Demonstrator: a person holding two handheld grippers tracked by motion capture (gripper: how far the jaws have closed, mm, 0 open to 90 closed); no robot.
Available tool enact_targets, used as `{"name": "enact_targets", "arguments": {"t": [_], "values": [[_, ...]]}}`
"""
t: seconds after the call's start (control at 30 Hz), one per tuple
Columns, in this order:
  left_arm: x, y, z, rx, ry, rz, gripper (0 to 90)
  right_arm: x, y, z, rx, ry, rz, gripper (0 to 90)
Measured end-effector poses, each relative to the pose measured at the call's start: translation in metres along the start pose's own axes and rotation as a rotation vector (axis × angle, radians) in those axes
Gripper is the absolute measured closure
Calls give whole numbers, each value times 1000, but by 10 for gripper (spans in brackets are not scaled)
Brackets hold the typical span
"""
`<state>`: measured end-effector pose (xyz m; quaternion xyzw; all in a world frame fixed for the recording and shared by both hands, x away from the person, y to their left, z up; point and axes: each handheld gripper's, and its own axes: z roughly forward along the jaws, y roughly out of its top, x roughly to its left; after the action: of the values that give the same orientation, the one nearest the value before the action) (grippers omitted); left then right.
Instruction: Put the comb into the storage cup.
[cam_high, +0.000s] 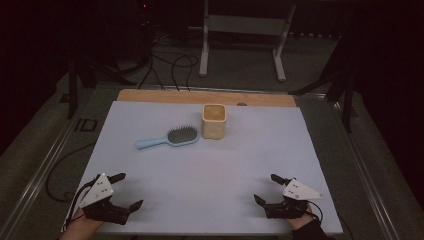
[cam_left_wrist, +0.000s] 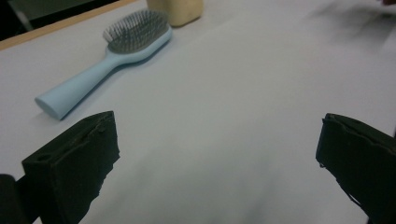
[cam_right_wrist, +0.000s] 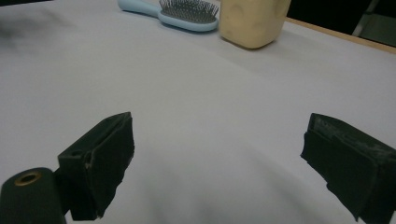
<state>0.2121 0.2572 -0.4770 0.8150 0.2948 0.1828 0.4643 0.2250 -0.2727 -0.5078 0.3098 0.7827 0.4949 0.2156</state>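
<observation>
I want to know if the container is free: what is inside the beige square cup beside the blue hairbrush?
From the high view, the beige square plastic cup shows bare inner walls near its open top. Its bottom is in shadow, so I cannot tell if something small lies there.

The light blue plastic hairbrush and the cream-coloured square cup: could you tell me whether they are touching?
Cannot tell. In the high view the light blue plastic hairbrush head sits right against the cream-coloured square cup, but no view shows a plain gap or contact.
</observation>
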Motion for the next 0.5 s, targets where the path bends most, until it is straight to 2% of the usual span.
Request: {"name": "enact_targets", "arguments": {"t": [0.3, 0.43, 0.5], "values": [[2, 14, -3, 11, -22, 18, 0, 1, 1, -1, -8, 5, 6, 88], [5, 20, -5, 21, -15, 6, 0, 1, 1, -1, -10, 11, 8, 88], [6, 24, -5, 38, -27, -2, 0, 1, 1, -1, -13, 12, 8, 88]]}}
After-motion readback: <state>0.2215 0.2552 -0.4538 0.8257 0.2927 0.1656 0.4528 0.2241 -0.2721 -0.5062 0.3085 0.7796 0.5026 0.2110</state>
